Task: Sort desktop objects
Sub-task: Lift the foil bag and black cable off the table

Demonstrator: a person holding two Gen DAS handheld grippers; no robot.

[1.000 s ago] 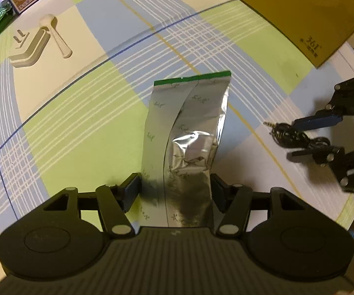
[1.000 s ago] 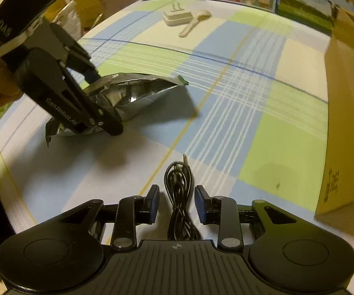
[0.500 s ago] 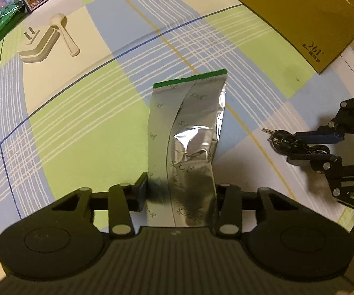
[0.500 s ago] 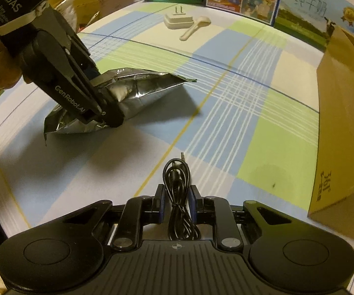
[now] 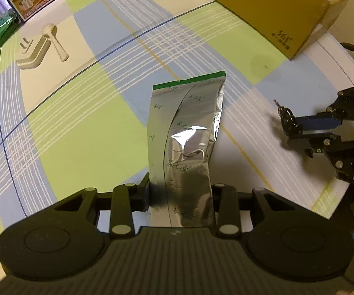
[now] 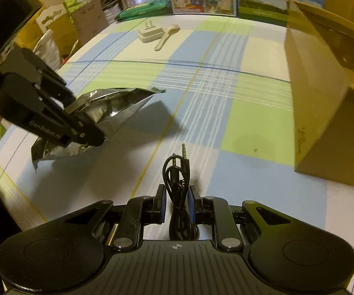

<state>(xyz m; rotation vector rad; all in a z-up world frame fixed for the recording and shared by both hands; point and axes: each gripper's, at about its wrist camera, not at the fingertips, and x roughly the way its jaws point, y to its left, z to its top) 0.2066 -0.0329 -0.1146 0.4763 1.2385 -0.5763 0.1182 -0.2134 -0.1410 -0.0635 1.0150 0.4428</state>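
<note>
The left gripper (image 5: 180, 196) pinches the lower end of a silver foil pouch (image 5: 186, 132), whose green-edged top juts out above the checked tablecloth (image 5: 78, 123). The right gripper (image 6: 176, 205) is pressed together on a coiled black audio cable (image 6: 177, 177), plugs pointing forward; it seems lifted just clear of the cloth, though the view is blurred. A wide bare stretch of cloth lies ahead. A cardboard box (image 6: 319, 103) stands along the right edge, and a white plug adapter (image 6: 150, 34) and spoon (image 6: 166, 36) lie well apart at the far side
</note>
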